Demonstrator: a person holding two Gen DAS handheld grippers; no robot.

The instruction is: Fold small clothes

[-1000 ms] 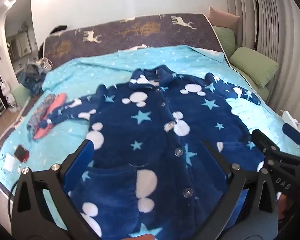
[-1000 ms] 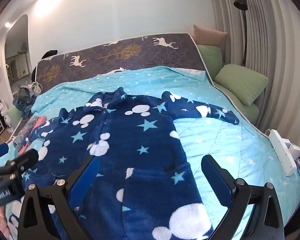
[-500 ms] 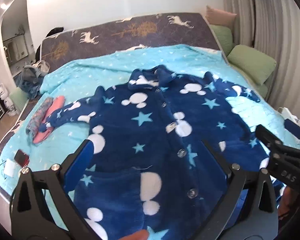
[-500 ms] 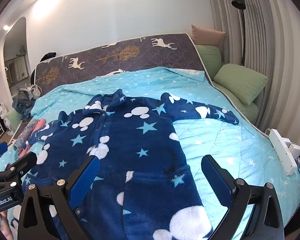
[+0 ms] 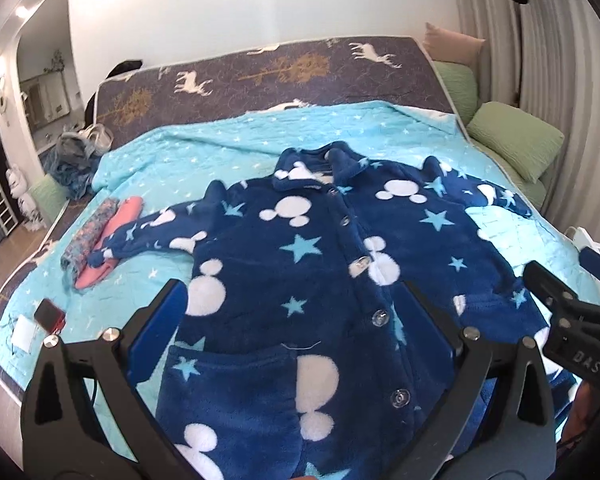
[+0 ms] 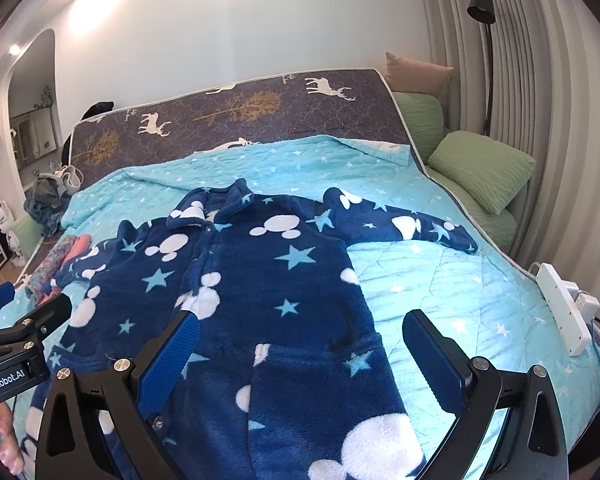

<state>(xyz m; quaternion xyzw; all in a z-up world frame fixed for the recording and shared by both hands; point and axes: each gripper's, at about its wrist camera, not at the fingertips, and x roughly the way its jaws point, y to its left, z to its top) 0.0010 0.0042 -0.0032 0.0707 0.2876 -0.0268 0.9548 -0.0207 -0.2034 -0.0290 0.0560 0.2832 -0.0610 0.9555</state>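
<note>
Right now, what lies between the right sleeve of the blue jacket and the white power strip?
Only bare turquoise quilt lies between the right sleeve and the power strip, in the right wrist view.

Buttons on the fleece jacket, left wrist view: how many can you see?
5 down the front of the jacket: just under the collar, upper chest, mid chest, waist, near the hem. More may be hidden below.

Both wrist views above bed [image 5: 260,148], sharing robe [image 6: 260,292].
</note>
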